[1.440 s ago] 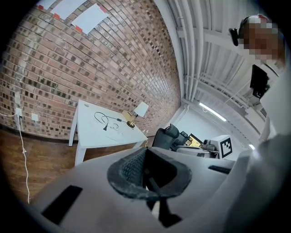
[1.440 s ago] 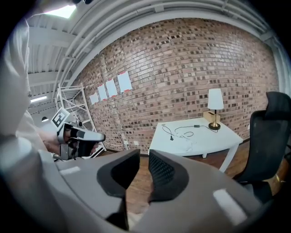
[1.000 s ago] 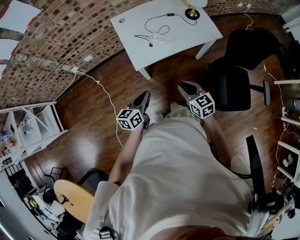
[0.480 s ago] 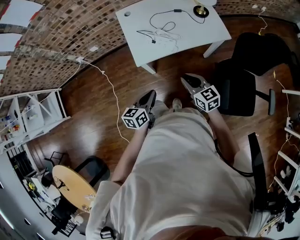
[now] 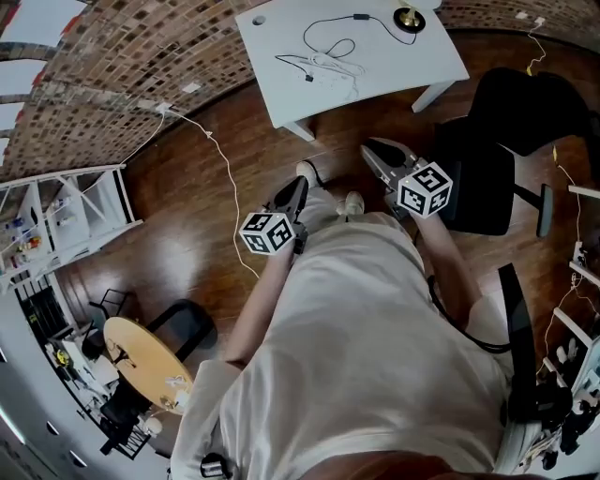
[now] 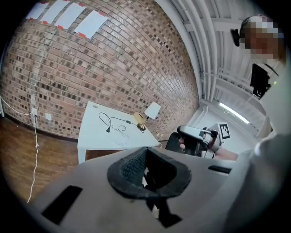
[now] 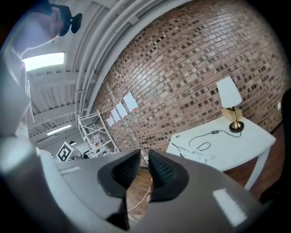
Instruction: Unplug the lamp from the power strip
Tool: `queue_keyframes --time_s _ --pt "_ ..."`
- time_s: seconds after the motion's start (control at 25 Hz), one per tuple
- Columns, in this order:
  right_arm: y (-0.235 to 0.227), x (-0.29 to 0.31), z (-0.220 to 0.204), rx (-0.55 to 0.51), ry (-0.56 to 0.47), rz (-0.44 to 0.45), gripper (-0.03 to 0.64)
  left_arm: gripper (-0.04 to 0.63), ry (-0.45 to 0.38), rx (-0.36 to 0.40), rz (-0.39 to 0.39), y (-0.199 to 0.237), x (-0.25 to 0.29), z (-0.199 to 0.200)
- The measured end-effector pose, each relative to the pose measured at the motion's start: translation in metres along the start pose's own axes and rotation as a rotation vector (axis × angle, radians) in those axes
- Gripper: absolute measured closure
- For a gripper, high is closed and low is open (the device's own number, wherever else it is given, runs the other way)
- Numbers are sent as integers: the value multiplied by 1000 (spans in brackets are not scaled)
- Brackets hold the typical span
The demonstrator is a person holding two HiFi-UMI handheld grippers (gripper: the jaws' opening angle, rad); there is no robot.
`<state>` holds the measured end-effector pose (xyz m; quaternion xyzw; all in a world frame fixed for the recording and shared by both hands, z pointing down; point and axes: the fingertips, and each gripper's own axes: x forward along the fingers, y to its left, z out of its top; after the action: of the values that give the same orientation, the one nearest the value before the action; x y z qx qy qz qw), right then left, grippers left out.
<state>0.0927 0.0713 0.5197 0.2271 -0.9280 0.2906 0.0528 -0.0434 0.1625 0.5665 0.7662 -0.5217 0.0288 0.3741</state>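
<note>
1. Lamp [image 5: 409, 17] stands at the far corner of the white tabletop [image 5: 394, 70] by the brick wall [image 5: 112, 56], well apart from both grippers. Its black cord [image 5: 328, 45] loops across the top. I cannot make out a power strip in any view.
2. Since a second ago the person has stepped toward the tabletop. A shoe [image 5: 307, 172] now shows forward on the wooden floor [image 5: 187, 234]. The right hand-held gripper [image 5: 373, 150] has lifted and swung further ahead, while the left hand-held gripper [image 5: 296, 187] has shifted only slightly.
3. The right hand-held gripper's jaws stand a narrow gap apart, having just closed a little, with nothing between them. The left hand-held gripper's jaws look closed at the tips and hold nothing.
4. I judge this to be the approach only. The plug is untouched and the unplugging has not begun. Finding the plug's end of the cord probably comes first.
5. No brand or text is readable. The marker cube [image 5: 267, 232] on each gripper carries only black-and-white square patterns. The paper sheets [image 6: 75, 18] on the wall look blank from here.
</note>
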Motion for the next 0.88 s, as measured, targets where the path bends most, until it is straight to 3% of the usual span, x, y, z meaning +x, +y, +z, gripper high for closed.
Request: queue_keyframes --time_s 0.08,0.28,0.4,0.56,0.88 --pt "-8 -2 2 14 -6 -11 572 592 6 4 0 -2 4 1" --pt "-14 -3 16 230 -116 54 574 592 10 17 1 1 8 6" --pt "-16 9 10 160 -50 5 574 592 20 -6 7 13 7 5" --pt "-31 35 -12 -144 161 -161 574 592 38 -22 0 27 15 9" --pt "-57 82 -3 -95 163 -211 584 592 73 -20 -47 70 52 42"
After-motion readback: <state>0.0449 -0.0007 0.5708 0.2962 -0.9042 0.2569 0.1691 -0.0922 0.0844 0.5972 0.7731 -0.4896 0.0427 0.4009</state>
